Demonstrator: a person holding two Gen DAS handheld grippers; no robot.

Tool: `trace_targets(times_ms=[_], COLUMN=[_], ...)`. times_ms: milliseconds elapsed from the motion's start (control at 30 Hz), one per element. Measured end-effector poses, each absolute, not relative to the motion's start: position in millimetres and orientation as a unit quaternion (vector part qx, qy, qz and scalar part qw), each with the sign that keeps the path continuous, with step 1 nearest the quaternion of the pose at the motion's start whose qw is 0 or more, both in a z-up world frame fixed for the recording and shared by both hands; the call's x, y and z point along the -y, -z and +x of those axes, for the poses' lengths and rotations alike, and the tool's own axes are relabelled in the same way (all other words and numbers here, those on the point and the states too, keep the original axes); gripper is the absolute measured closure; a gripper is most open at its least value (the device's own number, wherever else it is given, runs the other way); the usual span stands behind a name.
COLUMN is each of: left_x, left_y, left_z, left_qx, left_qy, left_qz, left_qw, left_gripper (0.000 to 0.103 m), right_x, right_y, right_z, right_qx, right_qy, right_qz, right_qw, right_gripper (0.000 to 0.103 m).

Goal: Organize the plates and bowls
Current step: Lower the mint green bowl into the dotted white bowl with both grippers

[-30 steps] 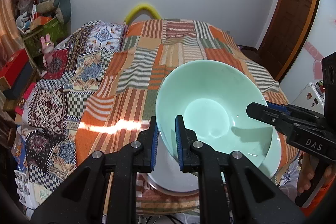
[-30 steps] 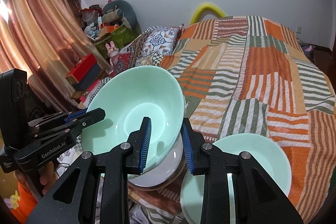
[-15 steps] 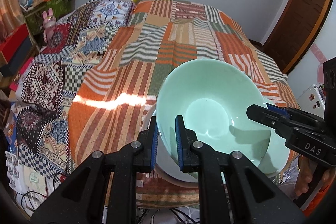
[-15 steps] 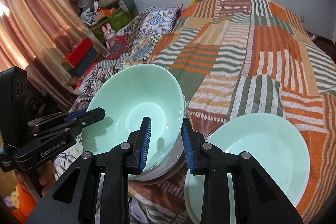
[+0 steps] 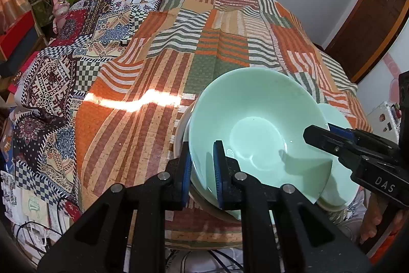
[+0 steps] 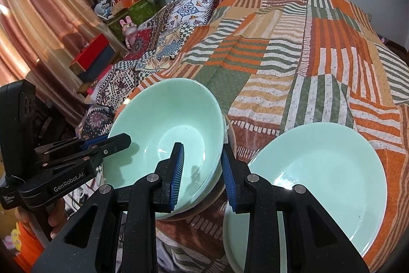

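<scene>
My left gripper (image 5: 202,165) and right gripper (image 6: 202,170) both clamped on mint bowl (image 6: 166,134) rim (white bowl (image 5: 179,134) beneath).

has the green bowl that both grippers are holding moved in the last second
Yes. The green bowl has come down: in the right wrist view its rim now sits closer over the white dish beneath it, and the green plate beside it shows far more fully than before.
</scene>
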State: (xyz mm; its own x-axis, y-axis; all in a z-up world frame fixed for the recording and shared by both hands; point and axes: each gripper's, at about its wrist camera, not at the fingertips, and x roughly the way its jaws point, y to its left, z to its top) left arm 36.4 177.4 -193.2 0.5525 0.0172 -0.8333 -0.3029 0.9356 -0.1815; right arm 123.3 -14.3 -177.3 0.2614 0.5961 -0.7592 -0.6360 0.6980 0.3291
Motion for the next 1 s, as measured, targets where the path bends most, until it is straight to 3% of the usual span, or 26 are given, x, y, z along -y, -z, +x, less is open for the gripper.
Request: trace_targets(times_ms=[733, 1000], left_x=[-184.8, -182.3], left_y=[210.0, 201.9], left_z=[40.5, 37.2], left_qx=[-0.478, -0.473], left_qy=[-0.096, -0.094], left_qz=[-0.152, -0.14], left_qw=[0.86, 0.865], left_gripper=[0.088, 0.078], right_x=[8.7, 10.0], right_y=[178.8, 178.7], right_z=[119.8, 117.4], right_qx=[-0.448, -0.448], right_qy=[-0.382, -0.383], right_qz=[-0.064, -0.065], right_qw=[0.806, 0.806], right_gripper=[0.073, 0.069])
